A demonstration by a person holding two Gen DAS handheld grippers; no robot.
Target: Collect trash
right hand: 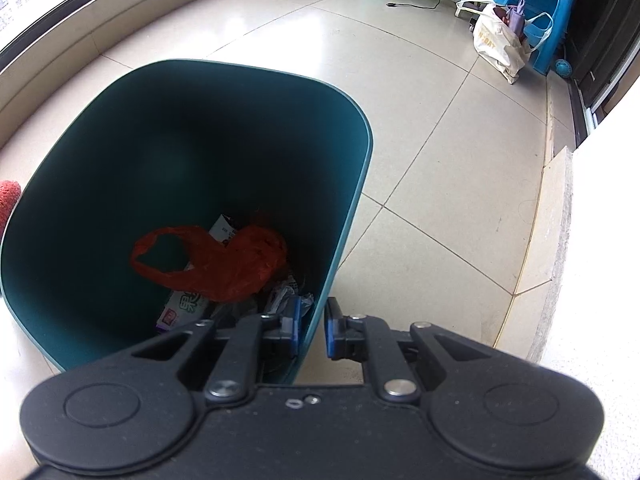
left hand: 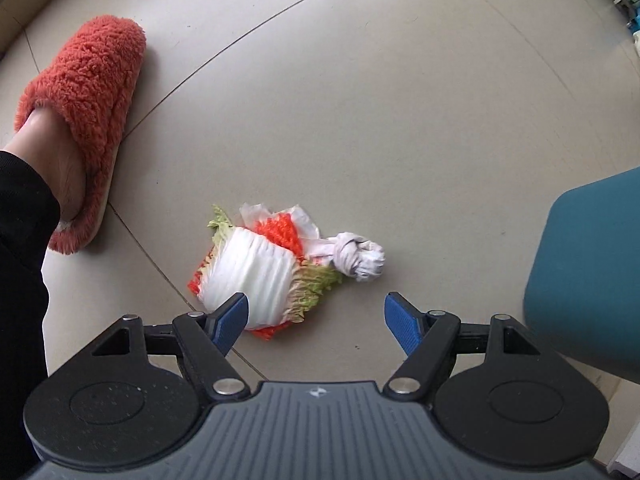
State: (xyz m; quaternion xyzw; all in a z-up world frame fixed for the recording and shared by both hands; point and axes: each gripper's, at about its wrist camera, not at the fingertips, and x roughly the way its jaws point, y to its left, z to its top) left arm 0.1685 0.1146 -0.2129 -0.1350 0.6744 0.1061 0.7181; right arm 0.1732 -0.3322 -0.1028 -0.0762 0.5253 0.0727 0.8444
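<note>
I am looking down along my left gripper (left hand: pixel 316 314) and its jaws are standing wide, nothing between the blue pads. It is hanging above the tiled floor (left hand: pixel 400 120), and the trash bundle (left hand: pixel 276 268), cabbage leaves and orange scraps in a knotted white bag, is lying on the floor just beyond the fingertips; the left-hand pad (left hand: pixel 234 316) is overlapping its near edge in the picture, though I cannot tell whether it is touching. My right gripper (right hand: pixel 311 326) is nearly closed, its pads pinching the rim wall of the teal bin (right hand: pixel 352 200), one pad inside and one outside.

Only the left wrist view is showing me the bundle and a foot in a fuzzy orange slipper (left hand: pixel 88 112) beside it; there the bin appears just as a teal corner at the right edge. Only the right wrist view is showing the bin's inside, where a red plastic bag (right hand: pixel 216 260) is lying on paper wrappers (right hand: pixel 180 308). Far off I am seeing a blue stool (right hand: pixel 528 8) and a cream tote bag (right hand: pixel 500 40)

The wrappers' print is too small to read, and the bin's near wall is hiding behind the gripper body
</note>
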